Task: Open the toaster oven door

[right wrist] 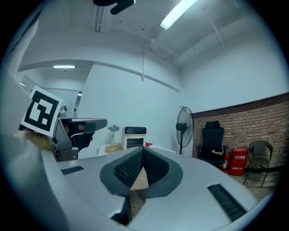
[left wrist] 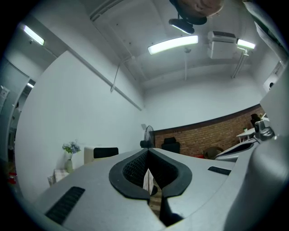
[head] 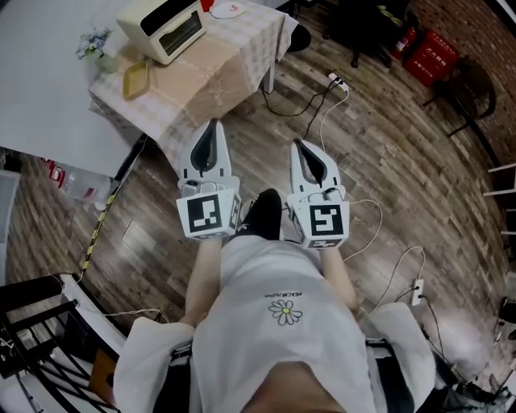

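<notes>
A cream toaster oven (head: 164, 28) with a dark glass door stands at the far left end of a cloth-covered table (head: 210, 73); its door looks closed. Both grippers hang over the wooden floor, short of the table's near corner. My left gripper (head: 214, 123) points toward the table with its jaws shut on nothing. My right gripper (head: 300, 144) is beside it, also shut and empty. The left gripper view has the toaster oven (left wrist: 100, 153) far off past the left gripper's (left wrist: 148, 154) closed tips. In the right gripper view the oven (right wrist: 134, 137) stands beyond the right gripper (right wrist: 143, 152).
On the table lie a yellow tray (head: 135, 78), a small vase of flowers (head: 95, 44) and a plate (head: 227, 8). Cables and power strips (head: 337, 79) run over the floor to the right. A standing fan (right wrist: 184, 126), an office chair (right wrist: 212, 135) and red boxes (head: 431, 55) line the brick wall.
</notes>
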A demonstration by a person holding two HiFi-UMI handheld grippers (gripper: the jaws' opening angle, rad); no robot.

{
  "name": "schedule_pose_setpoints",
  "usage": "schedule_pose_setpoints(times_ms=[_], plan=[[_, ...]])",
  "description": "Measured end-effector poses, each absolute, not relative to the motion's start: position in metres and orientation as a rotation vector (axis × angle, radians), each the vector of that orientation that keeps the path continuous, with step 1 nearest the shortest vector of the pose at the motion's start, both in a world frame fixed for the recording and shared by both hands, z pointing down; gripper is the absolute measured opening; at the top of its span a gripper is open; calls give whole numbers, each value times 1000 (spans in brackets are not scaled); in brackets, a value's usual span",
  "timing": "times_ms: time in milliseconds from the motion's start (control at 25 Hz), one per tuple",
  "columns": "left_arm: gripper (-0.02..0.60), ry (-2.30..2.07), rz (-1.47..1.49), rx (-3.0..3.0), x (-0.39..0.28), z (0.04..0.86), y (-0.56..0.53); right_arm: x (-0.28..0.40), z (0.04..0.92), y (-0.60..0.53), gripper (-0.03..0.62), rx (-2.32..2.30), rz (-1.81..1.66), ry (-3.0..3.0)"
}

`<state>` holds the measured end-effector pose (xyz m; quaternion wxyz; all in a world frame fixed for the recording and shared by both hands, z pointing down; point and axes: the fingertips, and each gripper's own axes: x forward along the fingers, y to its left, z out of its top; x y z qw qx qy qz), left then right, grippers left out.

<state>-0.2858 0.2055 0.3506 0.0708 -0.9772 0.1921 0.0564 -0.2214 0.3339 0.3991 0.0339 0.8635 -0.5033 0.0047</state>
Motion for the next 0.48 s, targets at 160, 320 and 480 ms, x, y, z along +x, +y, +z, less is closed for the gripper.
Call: schedule_pose_setpoints(times_ms=[160, 320, 480], plan=[[17, 580, 201, -2939, -279, 347, 205, -210, 399, 336, 9, 2669, 14, -1537], [17, 564, 224, -2932, -267, 345, 195, -196, 394, 326, 9, 2672, 1, -1529], [17, 565, 228, -2934, -250, 346, 178, -181, 394, 313, 9, 2667, -4, -1532]])
